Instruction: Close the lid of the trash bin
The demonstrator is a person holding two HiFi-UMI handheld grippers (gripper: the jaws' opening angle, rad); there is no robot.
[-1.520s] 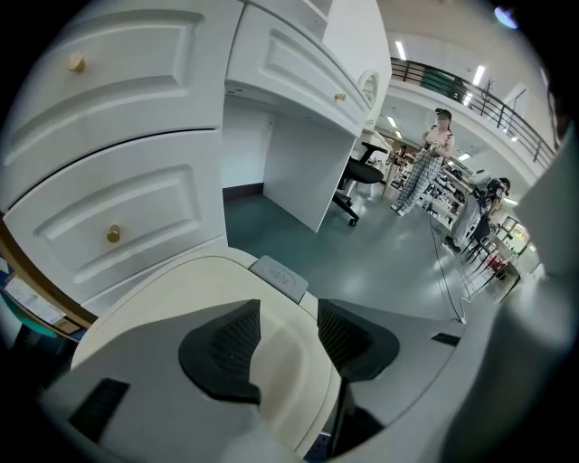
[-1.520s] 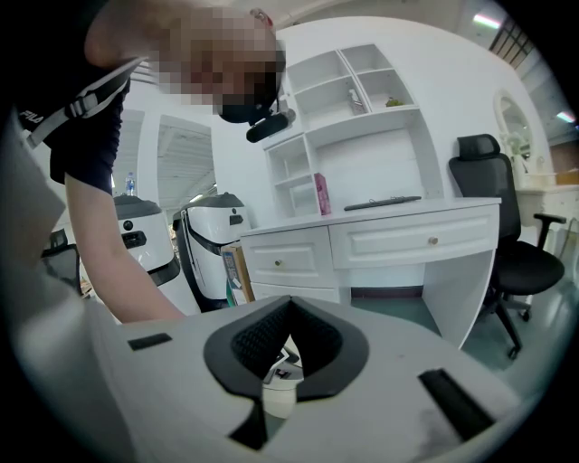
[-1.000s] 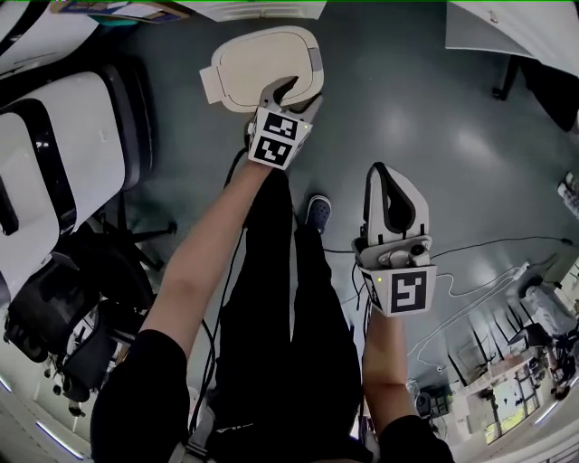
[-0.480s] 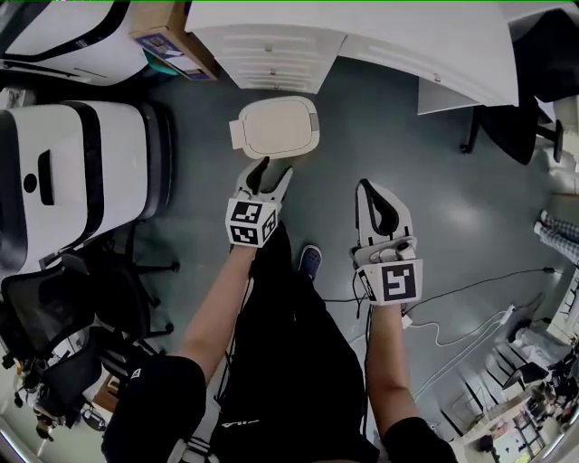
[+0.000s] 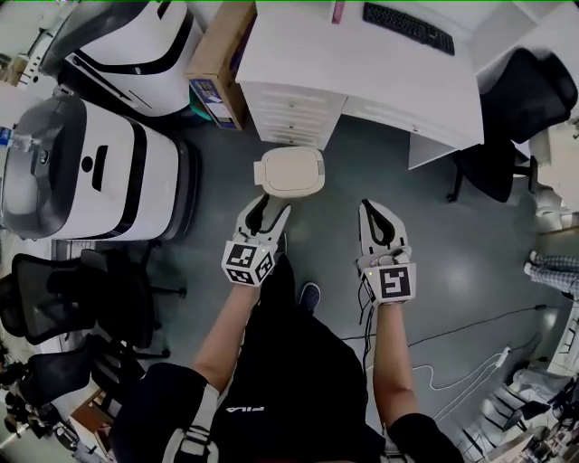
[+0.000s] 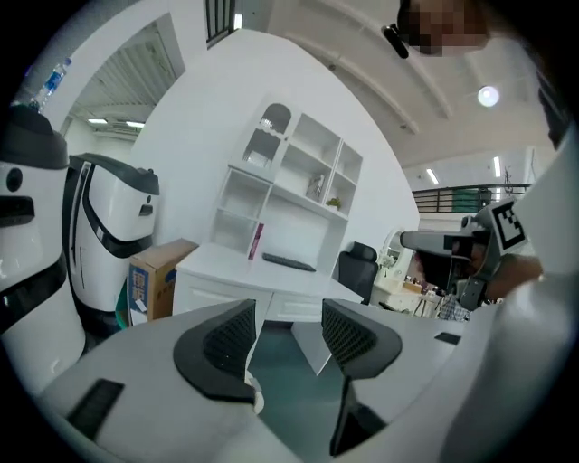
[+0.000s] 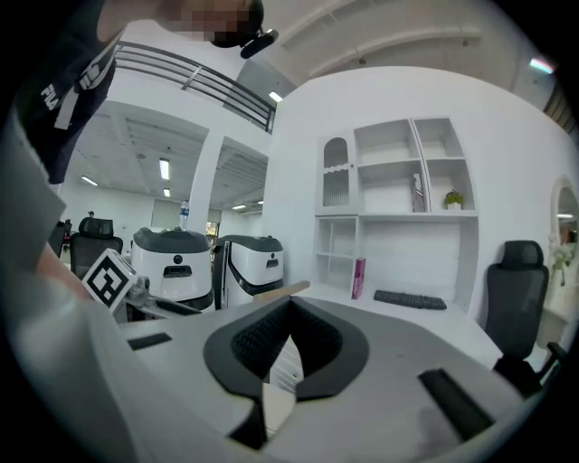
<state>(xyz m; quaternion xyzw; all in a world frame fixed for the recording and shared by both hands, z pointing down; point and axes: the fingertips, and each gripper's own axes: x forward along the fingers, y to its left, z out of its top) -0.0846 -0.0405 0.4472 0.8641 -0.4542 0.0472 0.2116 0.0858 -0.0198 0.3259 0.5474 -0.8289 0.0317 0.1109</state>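
The trash bin stands on the grey floor in front of the white drawers, and its cream lid lies flat on top. In the head view my left gripper hangs just short of the bin's near edge, apart from it, open with nothing between its fingers. In the left gripper view the left gripper shows a wide gap, with floor and desk beyond. My right gripper is to the bin's right, further off. Its pads meet in the right gripper view, where the right gripper holds nothing.
A white desk with drawers and a keyboard stands behind the bin, with a cardboard box at its left. Large white machines fill the left side. Black office chairs stand right and lower left. Cables lie on the floor.
The view has risen and widened. My left gripper, over the lid a second ago, has drawn back off the bin. The right gripper stays shut beside it.
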